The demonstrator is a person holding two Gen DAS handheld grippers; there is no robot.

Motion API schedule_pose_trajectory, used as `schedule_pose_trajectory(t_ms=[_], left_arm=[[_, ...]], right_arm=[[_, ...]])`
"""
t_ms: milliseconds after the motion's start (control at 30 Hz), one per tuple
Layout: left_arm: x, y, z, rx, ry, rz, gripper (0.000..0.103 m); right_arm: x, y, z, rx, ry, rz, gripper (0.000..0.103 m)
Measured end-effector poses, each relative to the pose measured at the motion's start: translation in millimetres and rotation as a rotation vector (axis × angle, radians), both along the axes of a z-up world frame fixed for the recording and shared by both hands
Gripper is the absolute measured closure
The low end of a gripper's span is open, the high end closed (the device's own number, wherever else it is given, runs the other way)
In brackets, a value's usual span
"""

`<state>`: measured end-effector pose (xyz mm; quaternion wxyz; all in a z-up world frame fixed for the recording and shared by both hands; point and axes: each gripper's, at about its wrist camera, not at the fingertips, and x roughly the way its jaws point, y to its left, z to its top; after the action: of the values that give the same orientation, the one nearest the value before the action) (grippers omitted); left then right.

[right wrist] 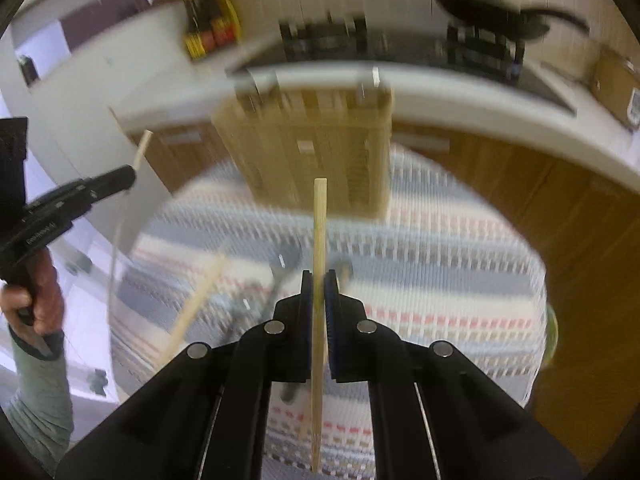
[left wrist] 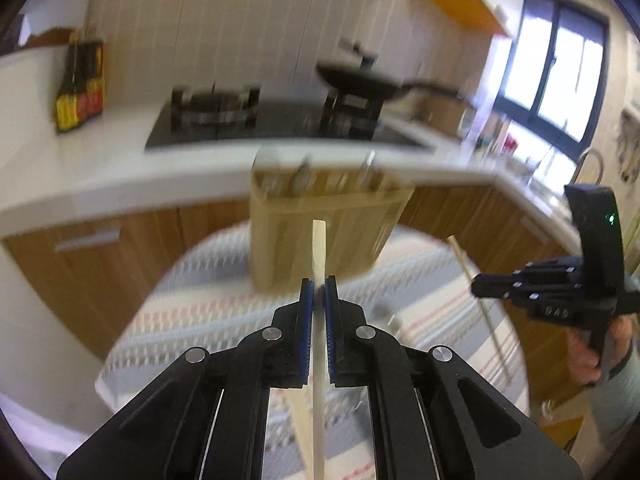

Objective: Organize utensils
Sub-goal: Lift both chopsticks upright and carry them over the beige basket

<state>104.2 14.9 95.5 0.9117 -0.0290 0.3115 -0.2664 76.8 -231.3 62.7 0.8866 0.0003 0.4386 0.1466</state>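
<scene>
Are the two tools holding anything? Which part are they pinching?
Yes. The left tool is shut on a pale chopstick, and the right tool on a wooden chopstick. Each pinches partway along the stick, with one end poking out ahead.

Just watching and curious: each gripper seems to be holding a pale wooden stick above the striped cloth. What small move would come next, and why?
Probably carry both forward to the slotted wooden utensil holder ahead. The left gripper is shut on one pale wooden chopstick, and the right gripper on another. Both are clear of the striped tablecloth.
</scene>
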Motion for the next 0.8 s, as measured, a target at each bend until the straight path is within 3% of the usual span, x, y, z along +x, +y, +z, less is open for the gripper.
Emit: schedule_pose_trajectory(t_ms=[267,400,633,800], left_arm=[[16.9,-21.9,58.8,-0.093,-0.195,0.032,0.099],[32.3,-31.4,76.2,-0.126,-0.279,0.067,0.099],[69.2,-33.5,93.0,-0.225,-0.399,0.146,0.099],[92.9,-42.9,92.0,-0.204,-0.452,0.209,0.099]], right_arm=[[22.6,-9.6,79.6,0.092,-0.255,0.001,0.099],[44.4,-15.9,102.6,0.137,-0.384,-0.018,0.099],[91.9,-31.2,113.1,0.192,-0.532,-0.107,0.099],[121.9,-34.9,103.4,0.202,-0.589,-0.155,0.099]])
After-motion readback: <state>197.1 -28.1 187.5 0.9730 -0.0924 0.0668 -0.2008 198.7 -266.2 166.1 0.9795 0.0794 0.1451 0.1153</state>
